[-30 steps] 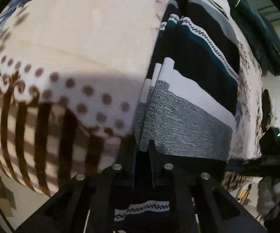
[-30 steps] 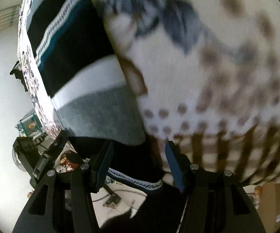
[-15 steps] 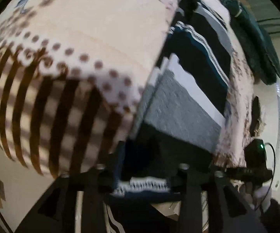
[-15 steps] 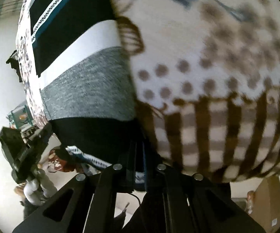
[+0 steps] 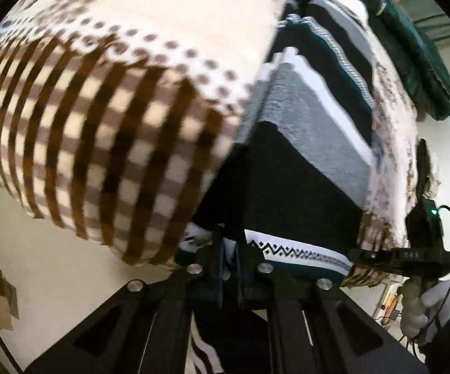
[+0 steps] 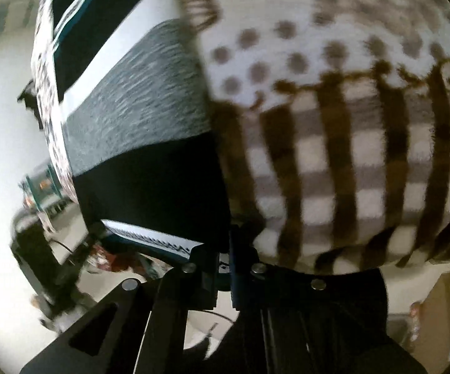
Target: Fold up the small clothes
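Observation:
A striped knit garment (image 5: pixel 312 143) with black, grey, white and teal bands lies along a bed and hangs over its near edge. It also shows in the right wrist view (image 6: pixel 137 131). My left gripper (image 5: pixel 229 249) is shut on its lower hem at one corner, by the white zigzag band (image 5: pixel 296 254). My right gripper (image 6: pixel 223 249) is shut on the hem at the other corner. The right gripper also shows at the right of the left wrist view (image 5: pixel 402 255), held by a white-gloved hand.
The bed is covered by a cream blanket (image 5: pixel 125 93) with brown dots and brown checked border, seen too in the right wrist view (image 6: pixel 349 124). Dark green clothing (image 5: pixel 418 62) lies at the far end. Pale floor (image 5: pixel 53 265) lies below the bed edge.
Both grippers have closed on the garment's hem and pulled back from the bed. The garment slid toward the edge, so its black band and zigzag hem now hang over it.

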The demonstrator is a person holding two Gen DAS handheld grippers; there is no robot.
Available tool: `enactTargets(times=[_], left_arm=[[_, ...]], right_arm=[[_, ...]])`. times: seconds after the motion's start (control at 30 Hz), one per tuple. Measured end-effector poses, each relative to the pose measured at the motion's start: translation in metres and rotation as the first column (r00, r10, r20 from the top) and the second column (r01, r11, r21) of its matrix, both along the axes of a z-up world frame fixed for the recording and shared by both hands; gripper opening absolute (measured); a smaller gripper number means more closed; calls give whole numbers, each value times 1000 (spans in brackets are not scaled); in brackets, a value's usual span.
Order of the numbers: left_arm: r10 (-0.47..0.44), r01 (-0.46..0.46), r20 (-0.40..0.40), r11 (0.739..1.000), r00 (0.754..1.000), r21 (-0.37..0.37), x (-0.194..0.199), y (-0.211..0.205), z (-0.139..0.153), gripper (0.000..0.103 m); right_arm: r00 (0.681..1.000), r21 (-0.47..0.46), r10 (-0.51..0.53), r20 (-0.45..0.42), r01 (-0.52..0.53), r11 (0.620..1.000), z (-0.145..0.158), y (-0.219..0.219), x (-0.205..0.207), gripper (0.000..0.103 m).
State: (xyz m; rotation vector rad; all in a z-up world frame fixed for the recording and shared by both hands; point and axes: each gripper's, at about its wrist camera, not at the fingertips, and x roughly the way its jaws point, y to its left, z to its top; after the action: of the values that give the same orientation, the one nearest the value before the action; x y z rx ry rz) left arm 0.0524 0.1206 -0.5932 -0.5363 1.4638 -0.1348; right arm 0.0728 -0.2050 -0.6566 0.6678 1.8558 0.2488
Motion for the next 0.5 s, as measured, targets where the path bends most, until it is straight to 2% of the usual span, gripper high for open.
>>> enactTargets(times=[0.13,0.17,0.2,0.23,0.27,0.33,0.4,0.5], left_arm=[[7,-9,-26,998,1000,-64,2,0,-8,9],[21,-24,-25,996,999,-87,1,4,-6,19],[49,-50,-14,995,999,-87,1,9,-2,34],[59,-58,2,993,998,-106,-1,18,1,40],[73,-69,21,988,997,-135,-1,27,1,50],[106,-102,22,985,994,-139,2,37,-6,52],[112,-109,9,981,994,-162,7,41,-20,53],[55,-60,-31,978,998,-201,16,31,-45,56]], right_arm=[[1000,-30,25,-13,-26,999,-7,24,8,6],[1000,-19,16,-20,-16,1000,-7,24,10,8],[1000,2,7,-28,-7,1000,-7,24,11,10],[1000,19,0,-29,0,1000,-6,19,11,20],[999,44,-10,-31,11,999,-6,11,11,34],[998,89,-25,-49,30,996,-11,7,7,44],[997,109,-32,-70,40,993,-18,7,4,45],[995,143,-50,-87,62,988,-30,9,2,51]])
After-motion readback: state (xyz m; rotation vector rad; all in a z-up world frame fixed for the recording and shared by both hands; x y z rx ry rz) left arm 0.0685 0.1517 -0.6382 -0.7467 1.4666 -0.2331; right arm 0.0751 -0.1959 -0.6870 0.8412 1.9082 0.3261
